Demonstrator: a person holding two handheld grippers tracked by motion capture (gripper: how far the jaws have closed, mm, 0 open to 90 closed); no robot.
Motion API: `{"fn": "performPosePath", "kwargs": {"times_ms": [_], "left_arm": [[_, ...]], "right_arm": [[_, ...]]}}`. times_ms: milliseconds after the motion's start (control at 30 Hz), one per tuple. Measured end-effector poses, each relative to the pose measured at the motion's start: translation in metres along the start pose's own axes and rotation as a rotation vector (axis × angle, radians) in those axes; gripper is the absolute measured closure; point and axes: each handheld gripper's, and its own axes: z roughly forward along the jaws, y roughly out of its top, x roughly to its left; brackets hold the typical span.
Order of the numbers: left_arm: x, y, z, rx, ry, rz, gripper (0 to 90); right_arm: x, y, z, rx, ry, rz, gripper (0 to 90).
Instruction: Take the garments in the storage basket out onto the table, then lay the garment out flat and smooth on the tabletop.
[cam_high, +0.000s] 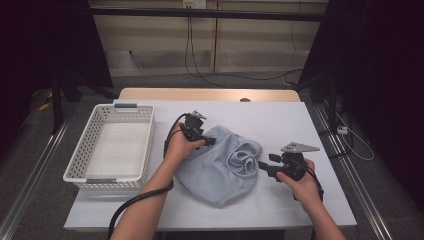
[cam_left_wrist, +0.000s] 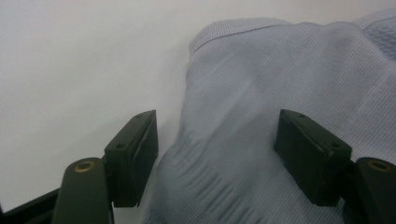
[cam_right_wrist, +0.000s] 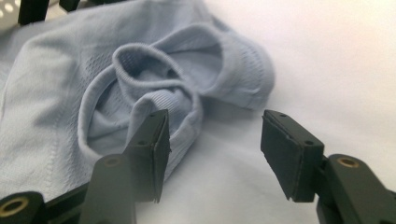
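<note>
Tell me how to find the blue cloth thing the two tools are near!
Look at the white table and find the white basket on its left side. Just right of the basket, between the left tool and the right tool, lies the light blue garment. It is the one soft, crumpled thing there, with a rolled ribbed edge bunched on its right.

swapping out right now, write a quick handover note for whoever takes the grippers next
Left gripper: open, jaws astride the left edge of the garment, nothing clamped.
Right gripper: open, at the garment's rolled-up right edge, one jaw against the rolled hem, not gripping.
Garment: pale blue, crumpled on the table, right of the basket.
Done: both grippers placed at the cloth.
Left: probably close both, then handle the garment; the basket has nothing in it.
</note>
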Motion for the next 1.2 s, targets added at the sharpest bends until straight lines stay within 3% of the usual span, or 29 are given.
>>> {"fn": "performPosePath", "kwargs": {"times_ms": [200, 400, 700, 900, 1000, 1200], "left_arm": [[0.0, -0.005, 0.002, -0.008, -0.002, -0.026, 33.7], [-0.001, -0.004, 0.0, 0.016, 0.002, -0.024, 40.3], [-0.004, -0.002, -0.005, 0.061, 0.002, -0.042, 60.3], [-0.007, -0.001, -0.015, 0.079, 0.011, -0.058, 80.2], [-0.007, -0.003, -0.019, 0.084, 0.004, -0.068, 82.7], [-0.005, -0.006, -0.031, 0.094, 0.009, -0.081, 83.2]], "right_arm": [[-0.013, -0.003, 0.008, 0.02, -0.017, 0.024, 48.0], [-0.004, 0.001, 0.017, 0.031, 0.005, 0.001, 49.2], [0.0, 0.002, 0.017, 0.022, 0.021, -0.006, 49.2], [-0.003, 0.003, 0.018, 0.013, 0.013, 0.004, 52.3], [-0.003, 0.005, 0.015, -0.012, -0.008, -0.016, 56.2], [-0.004, 0.005, 0.019, 0.025, 0.023, -0.011, 56.2]]}}
